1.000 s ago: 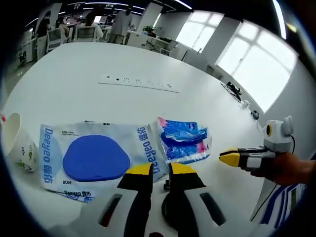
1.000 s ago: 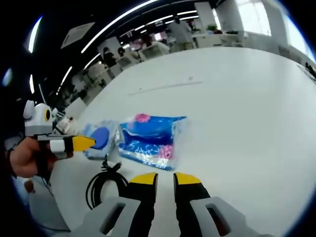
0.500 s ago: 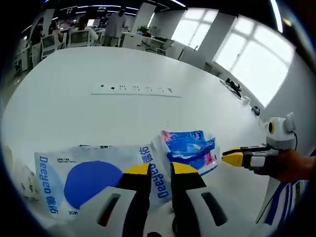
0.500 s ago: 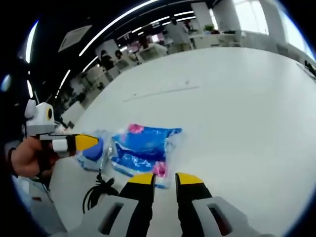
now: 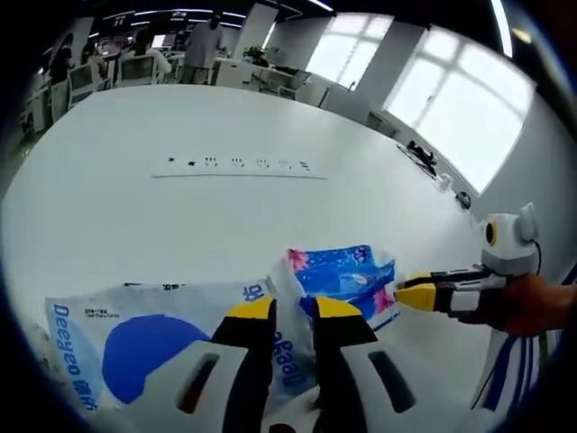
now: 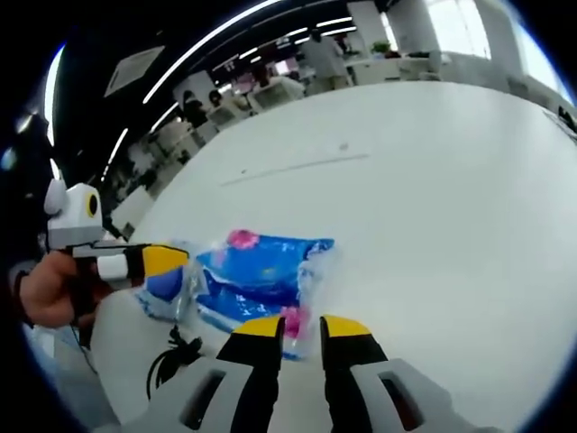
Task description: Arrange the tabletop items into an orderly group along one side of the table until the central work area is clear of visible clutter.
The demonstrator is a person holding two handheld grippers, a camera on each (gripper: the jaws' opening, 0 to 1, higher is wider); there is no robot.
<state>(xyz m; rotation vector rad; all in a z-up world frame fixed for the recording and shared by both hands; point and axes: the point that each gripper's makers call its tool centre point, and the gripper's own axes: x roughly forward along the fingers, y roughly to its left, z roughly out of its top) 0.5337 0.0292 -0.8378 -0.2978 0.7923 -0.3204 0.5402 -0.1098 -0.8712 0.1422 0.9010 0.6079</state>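
Observation:
A blue tissue pack (image 5: 341,271) (image 6: 257,275) lies on the white table (image 5: 225,216), right beside a larger white wet-wipes pack (image 5: 135,347) with a blue oval. My left gripper (image 5: 293,309) hangs over the seam between the two packs, jaws almost together and holding nothing. Seen from the right gripper view, the left gripper (image 6: 155,262) covers part of the wipes pack (image 6: 164,287). My right gripper (image 6: 302,327), jaws equally close, has its tips at the tissue pack's pink corner. The right gripper (image 5: 416,293) touches that pack's right edge, held by a hand.
A white power strip (image 5: 239,167) lies across the table farther off. A coiled black cable (image 6: 171,361) rests near the table edge below the packs. Desks, chairs and people stand beyond the table; windows line the right side.
Both views have closed in on the packs. The left gripper has come up to the tissue pack's far side, and the right gripper's tips now reach its near corner.

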